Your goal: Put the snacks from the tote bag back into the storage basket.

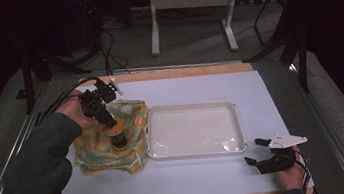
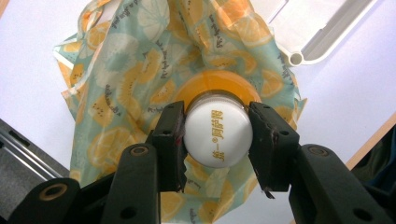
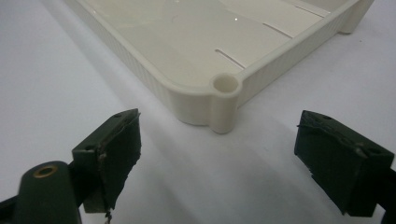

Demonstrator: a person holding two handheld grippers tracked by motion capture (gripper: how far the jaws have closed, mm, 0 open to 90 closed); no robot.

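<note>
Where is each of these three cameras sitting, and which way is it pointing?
High view: above the person's side, looking forward and down on the table; forearms, hands, left gripper and right gripper show.
Left gripper view: rides that gripper, looking down its jaws, shut on the bottle cap, over the fruit-print bag.
Right gripper view: rides that gripper, looking past its open jaws at the tray corner.
Shared: all three show the tray.

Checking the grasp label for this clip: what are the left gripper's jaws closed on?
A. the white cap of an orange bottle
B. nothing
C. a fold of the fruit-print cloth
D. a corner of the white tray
A: in the left gripper view, the left gripper clamps both sides of the white cap on the orange bottle, above the fruit-print cloth.
</note>
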